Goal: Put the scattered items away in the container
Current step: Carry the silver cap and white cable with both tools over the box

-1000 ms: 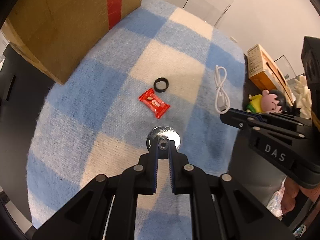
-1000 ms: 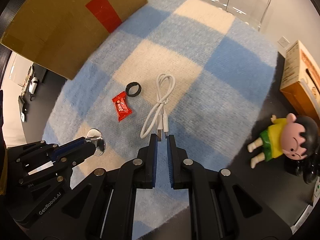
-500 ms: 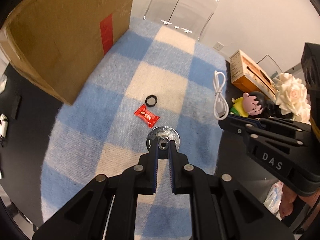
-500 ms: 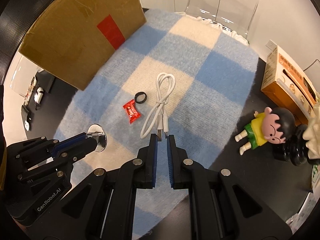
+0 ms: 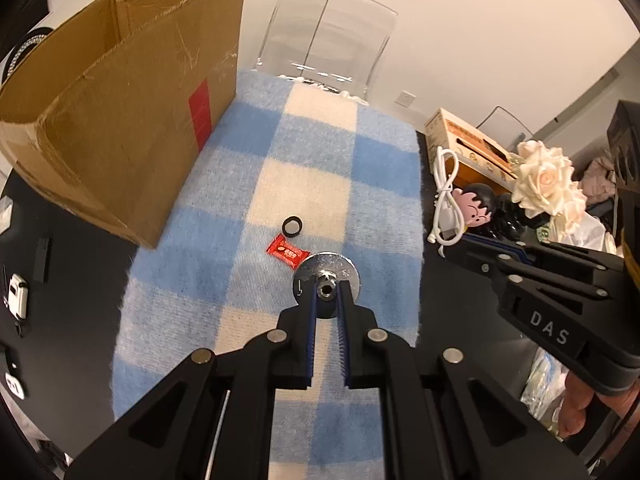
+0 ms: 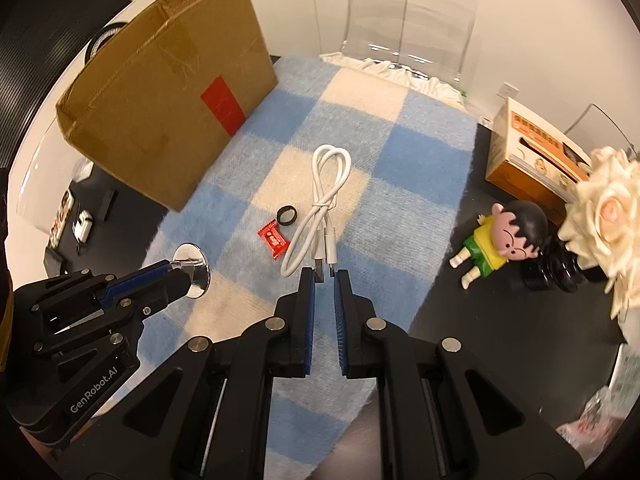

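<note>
My left gripper (image 5: 326,294) pinches the threaded stem of a shiny round metal disc (image 5: 326,270), lifted above the fuzzy checked blanket (image 5: 312,152). My right gripper (image 6: 324,276) clamps the plug ends of a looped white cable (image 6: 326,196). A crinkly red wrapper (image 6: 273,239) and black ring (image 6: 286,215) lie near the open cardboard box (image 6: 168,108).

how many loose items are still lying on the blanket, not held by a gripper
2: a black ring near the blanket's middle, and a red snack packet just beside it. The white cable and metal disc are held. Nothing else shows.
</note>
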Available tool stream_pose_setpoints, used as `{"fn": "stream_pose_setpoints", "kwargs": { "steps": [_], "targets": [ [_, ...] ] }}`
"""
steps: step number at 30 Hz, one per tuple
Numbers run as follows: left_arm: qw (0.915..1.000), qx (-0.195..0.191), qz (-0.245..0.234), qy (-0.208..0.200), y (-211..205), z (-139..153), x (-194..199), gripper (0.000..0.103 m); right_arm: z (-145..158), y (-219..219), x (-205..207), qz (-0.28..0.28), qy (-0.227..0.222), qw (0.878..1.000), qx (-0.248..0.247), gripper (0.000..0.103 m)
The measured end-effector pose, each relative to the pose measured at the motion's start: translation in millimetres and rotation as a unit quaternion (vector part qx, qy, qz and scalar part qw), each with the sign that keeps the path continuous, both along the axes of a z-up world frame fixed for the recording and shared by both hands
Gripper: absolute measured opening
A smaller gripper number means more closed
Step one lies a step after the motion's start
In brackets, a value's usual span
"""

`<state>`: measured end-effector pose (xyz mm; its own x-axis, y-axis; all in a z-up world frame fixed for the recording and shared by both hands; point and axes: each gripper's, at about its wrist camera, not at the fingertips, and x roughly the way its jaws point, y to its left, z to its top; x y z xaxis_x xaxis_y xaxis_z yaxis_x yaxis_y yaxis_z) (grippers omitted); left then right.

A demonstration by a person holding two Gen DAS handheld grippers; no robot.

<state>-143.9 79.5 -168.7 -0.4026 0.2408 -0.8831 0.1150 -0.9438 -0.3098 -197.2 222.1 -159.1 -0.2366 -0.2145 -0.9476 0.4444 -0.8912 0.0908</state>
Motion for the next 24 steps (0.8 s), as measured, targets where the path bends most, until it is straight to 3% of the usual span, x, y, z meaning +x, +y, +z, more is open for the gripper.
{"fn": "stream_pose_setpoints", "kwargs": {
  "steps": [11, 24],
  "targets": [
    [0.9991, 0.004, -0.034, 0.025, -18, 27, 4, 0.010, 28, -14, 25, -0.029, 0.019, 0.999, 0.007, 0.010],
    [0.9974, 0.003, -0.054, 0.048, -60, 53, 0, 0.010, 67, -60, 29, -0.041, 0.051, 0.998, 0.004, 0.010]
  ]
}}
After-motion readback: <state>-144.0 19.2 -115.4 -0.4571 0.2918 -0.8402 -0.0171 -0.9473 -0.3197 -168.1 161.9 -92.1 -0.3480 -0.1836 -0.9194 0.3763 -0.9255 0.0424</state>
